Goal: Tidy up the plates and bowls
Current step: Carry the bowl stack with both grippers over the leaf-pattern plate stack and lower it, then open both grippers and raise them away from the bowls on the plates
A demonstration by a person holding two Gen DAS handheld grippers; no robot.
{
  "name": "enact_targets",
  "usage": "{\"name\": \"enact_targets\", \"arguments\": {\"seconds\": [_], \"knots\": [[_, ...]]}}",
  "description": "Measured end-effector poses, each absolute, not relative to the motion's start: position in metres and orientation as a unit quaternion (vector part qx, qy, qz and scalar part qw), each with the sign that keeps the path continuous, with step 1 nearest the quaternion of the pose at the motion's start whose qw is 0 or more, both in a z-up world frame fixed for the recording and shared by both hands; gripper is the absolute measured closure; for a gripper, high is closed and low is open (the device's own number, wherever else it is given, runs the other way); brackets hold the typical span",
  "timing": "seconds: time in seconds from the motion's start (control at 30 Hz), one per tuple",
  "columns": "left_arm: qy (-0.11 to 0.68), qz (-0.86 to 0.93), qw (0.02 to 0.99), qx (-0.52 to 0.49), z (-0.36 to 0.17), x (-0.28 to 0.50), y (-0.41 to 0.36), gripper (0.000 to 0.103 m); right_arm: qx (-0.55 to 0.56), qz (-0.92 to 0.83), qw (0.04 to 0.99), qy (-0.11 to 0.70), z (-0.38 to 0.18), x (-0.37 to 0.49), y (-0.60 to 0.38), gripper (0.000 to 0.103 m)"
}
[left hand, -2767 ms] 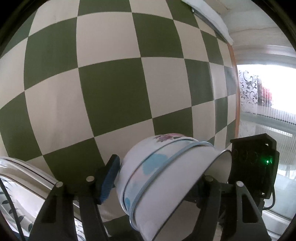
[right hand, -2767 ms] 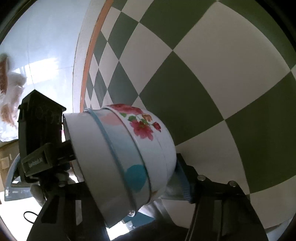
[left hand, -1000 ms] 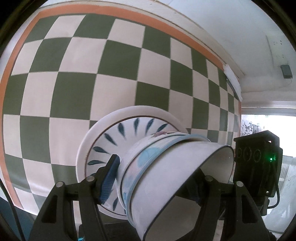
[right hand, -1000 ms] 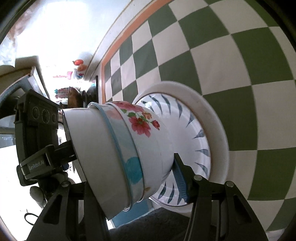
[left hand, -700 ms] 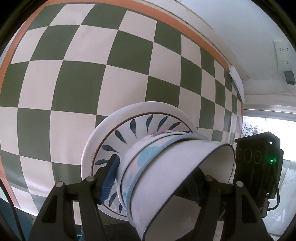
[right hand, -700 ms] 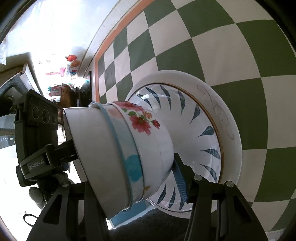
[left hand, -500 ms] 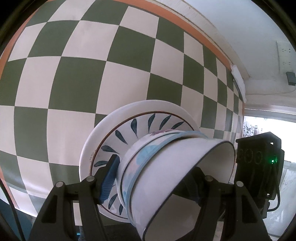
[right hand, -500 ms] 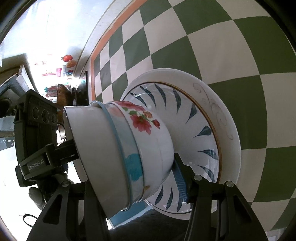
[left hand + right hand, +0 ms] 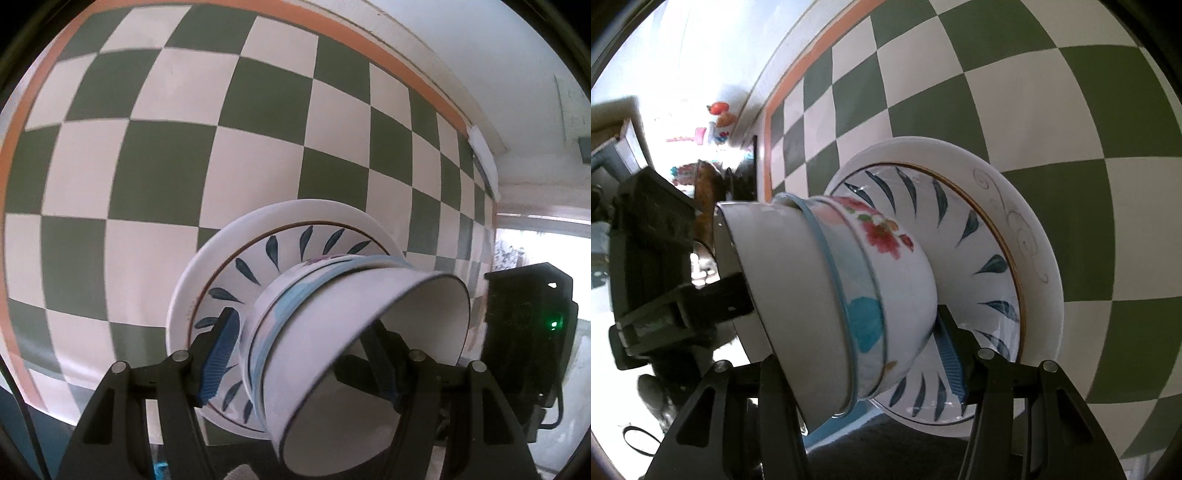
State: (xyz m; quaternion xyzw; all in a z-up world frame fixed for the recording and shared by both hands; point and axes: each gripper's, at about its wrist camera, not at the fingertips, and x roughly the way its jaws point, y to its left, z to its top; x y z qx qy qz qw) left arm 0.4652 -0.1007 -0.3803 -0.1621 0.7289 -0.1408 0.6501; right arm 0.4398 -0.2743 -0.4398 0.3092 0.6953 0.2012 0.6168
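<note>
Over the plates (image 9: 221,266), near the cloth's (image 9: 155,147) edge: bowls (image 9: 332,332) coming down.
Held from both sides, left gripper (image 9: 306,354) and right gripper (image 9: 857,354) each clamped on the bowls. Next, probably: set down in the middle, then let go. Nothing in the way.

Three nested bowls (image 9: 849,295), two stacked plates (image 9: 1015,192)
</note>
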Motion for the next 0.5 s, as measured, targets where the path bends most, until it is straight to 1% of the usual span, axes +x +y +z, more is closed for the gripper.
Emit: {"name": "enact_targets", "arguments": {"seconds": [0.07, 0.13, 0.23, 0.27, 0.3, 0.33, 0.37, 0.43, 0.47, 0.5], "knots": [[0.726, -0.138, 0.658, -0.148, -0.375, 0.463, -0.101, 0.036, 0.29, 0.198, 0.627, 0.696, -0.434, 0.44, -0.272, 0.048], [0.716, -0.132, 0.672, -0.136, -0.369, 0.461, -0.099, 0.028, 0.27, 0.194, 0.637, 0.695, -0.426, 0.439, -0.27, 0.048], [0.702, -0.117, 0.693, -0.119, -0.358, 0.457, -0.095, 0.025, 0.232, 0.181, 0.662, 0.69, -0.411, 0.439, -0.271, 0.048], [0.695, -0.108, 0.702, -0.11, -0.353, 0.455, -0.094, 0.022, 0.227, 0.178, 0.666, 0.688, -0.408, 0.438, -0.272, 0.048], [0.691, -0.1, 0.708, -0.103, -0.35, 0.453, -0.092, 0.014, 0.221, 0.174, 0.67, 0.687, -0.404, 0.438, -0.273, 0.047], [0.686, -0.092, 0.715, -0.1, -0.347, 0.451, -0.09, 0.009, 0.211, 0.169, 0.675, 0.686, -0.399, 0.437, -0.273, 0.047], [0.681, -0.084, 0.722, -0.094, -0.343, 0.448, -0.088, 0.008, 0.199, 0.165, 0.682, 0.684, -0.393, 0.436, -0.273, 0.047], [0.673, -0.066, 0.732, -0.08, -0.338, 0.444, -0.085, 0.005, 0.177, 0.153, 0.694, 0.681, -0.385, 0.435, -0.273, 0.044], [0.667, -0.059, 0.739, -0.073, -0.333, 0.441, -0.084, 0.005, 0.165, 0.149, 0.697, 0.681, -0.381, 0.434, -0.273, 0.038], [0.659, -0.052, 0.747, -0.068, -0.329, 0.438, -0.083, 0.004, 0.157, 0.146, 0.701, 0.681, -0.377, 0.433, -0.273, 0.028]]}}
